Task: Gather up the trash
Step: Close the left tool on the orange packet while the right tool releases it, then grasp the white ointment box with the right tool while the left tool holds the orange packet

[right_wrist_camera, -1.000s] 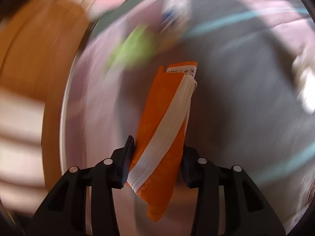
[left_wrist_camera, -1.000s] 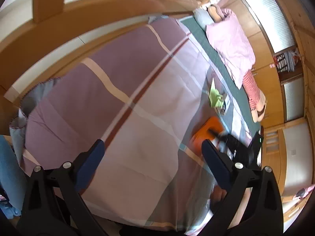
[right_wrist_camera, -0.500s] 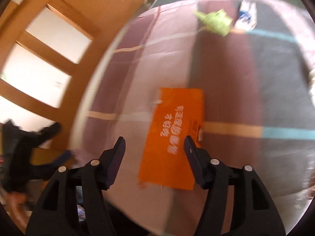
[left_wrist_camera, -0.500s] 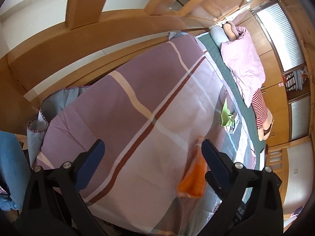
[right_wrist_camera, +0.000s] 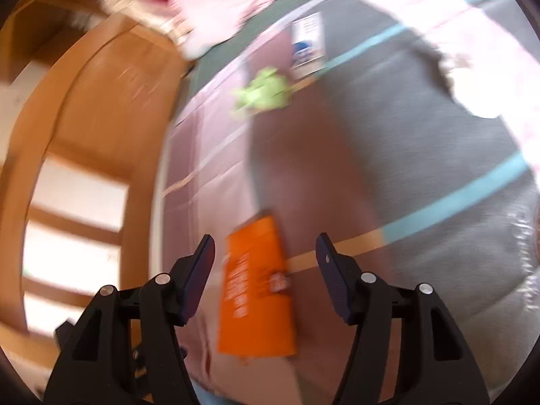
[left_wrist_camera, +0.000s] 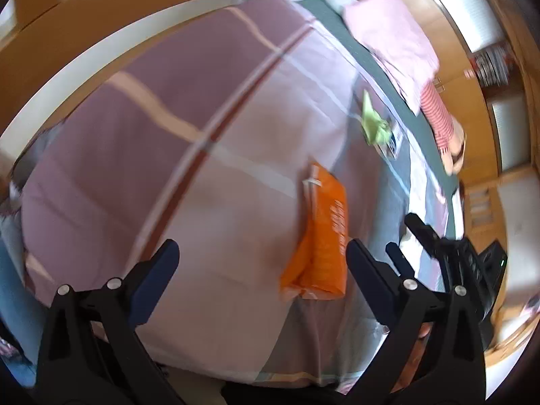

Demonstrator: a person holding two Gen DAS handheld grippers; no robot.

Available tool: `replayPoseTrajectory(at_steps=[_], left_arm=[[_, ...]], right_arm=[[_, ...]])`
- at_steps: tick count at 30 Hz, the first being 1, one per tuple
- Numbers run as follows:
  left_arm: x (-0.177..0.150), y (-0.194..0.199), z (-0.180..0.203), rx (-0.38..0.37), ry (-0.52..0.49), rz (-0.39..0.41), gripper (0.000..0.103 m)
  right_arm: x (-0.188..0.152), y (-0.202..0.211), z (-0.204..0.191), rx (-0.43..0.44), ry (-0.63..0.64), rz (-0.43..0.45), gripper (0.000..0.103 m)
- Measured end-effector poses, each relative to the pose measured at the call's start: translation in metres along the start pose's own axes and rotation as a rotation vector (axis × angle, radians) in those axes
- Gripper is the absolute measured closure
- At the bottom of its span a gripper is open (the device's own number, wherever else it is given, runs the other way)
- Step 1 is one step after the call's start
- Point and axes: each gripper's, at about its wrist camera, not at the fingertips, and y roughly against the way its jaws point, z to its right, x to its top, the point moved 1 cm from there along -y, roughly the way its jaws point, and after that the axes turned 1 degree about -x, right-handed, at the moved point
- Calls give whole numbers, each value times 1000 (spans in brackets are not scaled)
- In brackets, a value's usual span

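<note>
Bed [left_wrist_camera: 141, 155] takes most of both views; wide bare quilt on its left half, wooden frame rail along the far edge. Both frames motion-blurred, so print on the orange bag [right_wrist_camera: 256, 290] is unreadable. Bag lies flat on the quilt near the bed's front edge. Right gripper [right_wrist_camera: 265, 256] jaws apart, bag below and between them, untouched. Left gripper [left_wrist_camera: 263, 263] jaws wide apart, empty; bag just inside its right jaw. Green wrapper [left_wrist_camera: 373, 125] and a leaflet [right_wrist_camera: 307, 45] lie farther up the bed.
</note>
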Motion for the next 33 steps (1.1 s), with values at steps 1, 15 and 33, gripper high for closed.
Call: replayPoseTrajectory(at_steps=[1,15,33], left_arm=[[-2,-3,9,11,-37,5,4],[-47,-81,78,234,-451,-44,29],[-43,-45,70,59,-349,-25,56]], right_arm=[[2,2,4,-26,-15,17,42],[16,40,43,-249,-126,219,42],[14,33,44,-268,-114,164,42]])
